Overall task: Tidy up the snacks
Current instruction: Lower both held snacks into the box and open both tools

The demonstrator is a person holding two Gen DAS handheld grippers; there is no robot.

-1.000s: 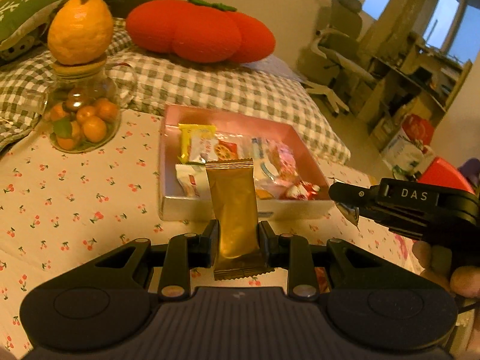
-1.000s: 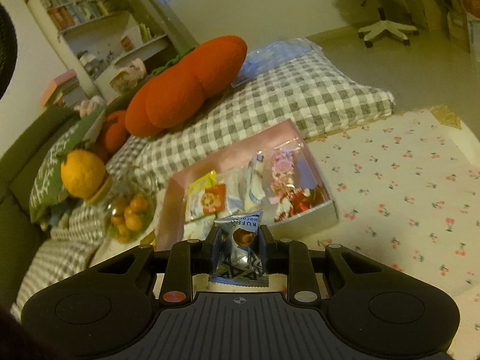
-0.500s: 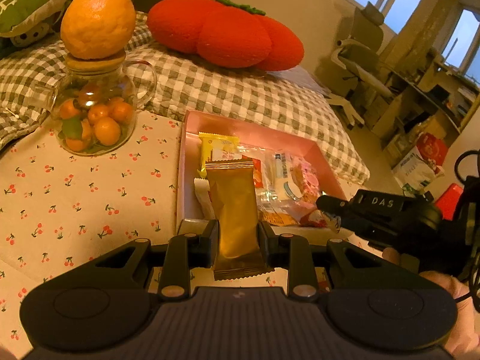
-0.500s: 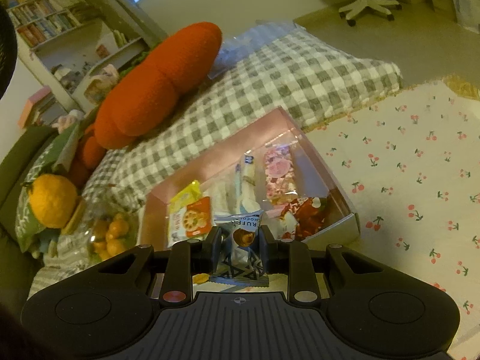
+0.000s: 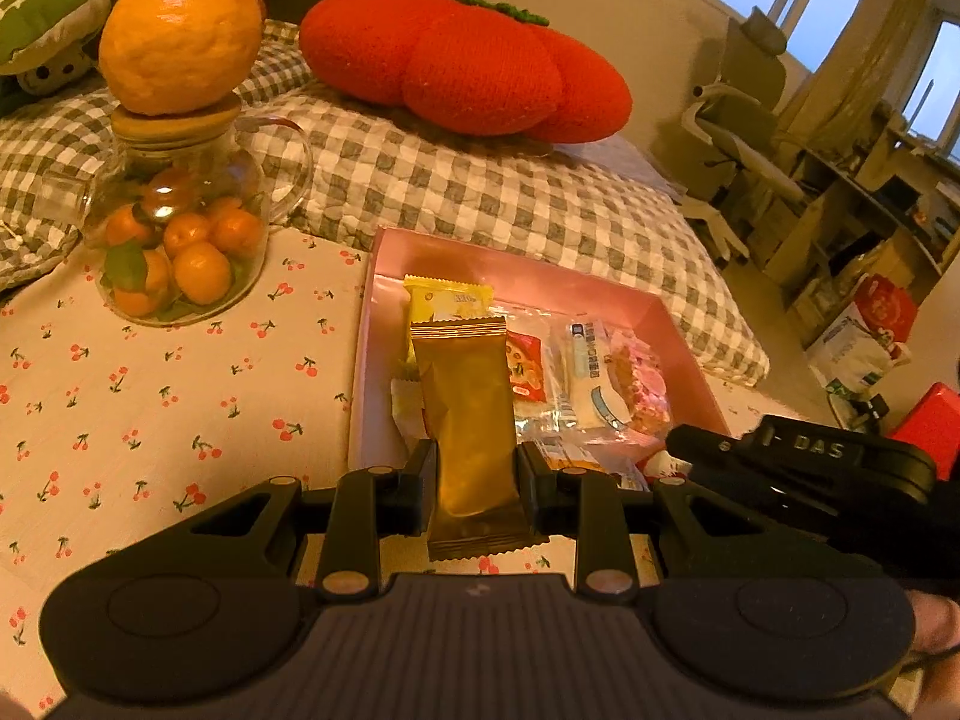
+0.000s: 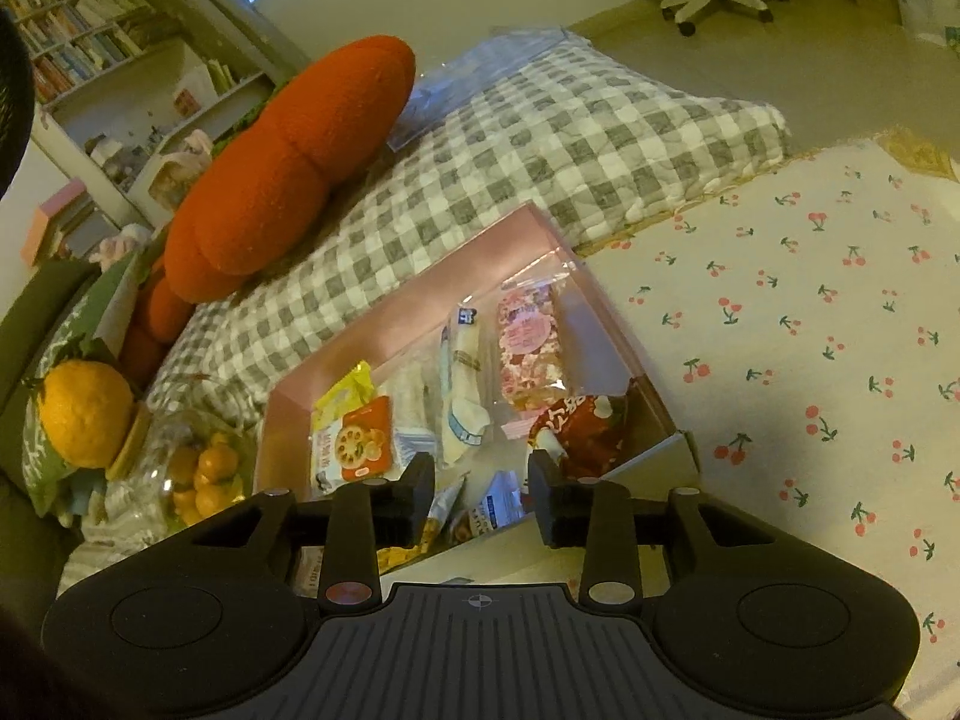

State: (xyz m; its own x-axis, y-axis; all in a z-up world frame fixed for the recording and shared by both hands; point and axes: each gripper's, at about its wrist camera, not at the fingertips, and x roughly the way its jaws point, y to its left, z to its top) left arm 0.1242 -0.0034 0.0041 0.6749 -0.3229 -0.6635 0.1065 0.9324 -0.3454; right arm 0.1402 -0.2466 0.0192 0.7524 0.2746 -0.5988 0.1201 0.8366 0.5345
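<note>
Since the earlier frames, the right gripper (image 6: 481, 495) has just been opening its jaws: the dark blue snack packet (image 6: 497, 504) it clamped a second ago now lies below the parted fingers at the near end of the shallow pink rectangular box (image 6: 420, 294), free of both pads. The left gripper (image 5: 474, 483) has advanced toward the same box and remains clenched on an upright gold foil snack packet (image 5: 471, 414), pads pressing its lower half from both sides, with the packet's top poised over the box's near-left portion. The box (image 5: 540, 276) sits on a white cloth printed with red cherries (image 5: 150, 402), against a grey-and-white checked quilt (image 5: 480, 192). Inside it lie a yellow sachet (image 6: 342, 393), an orange-fronted packet (image 6: 357, 441), a white and blue wrapper (image 6: 465, 384), a clear pink floral packet (image 6: 528, 342) and a red packet (image 6: 585, 420). Left of the box stands a glass jar of small oranges (image 5: 174, 240) with a large orange fruit (image 5: 180, 30) on its lid. A red pumpkin-shaped cushion (image 5: 468, 66) rests on the quilt.
</note>
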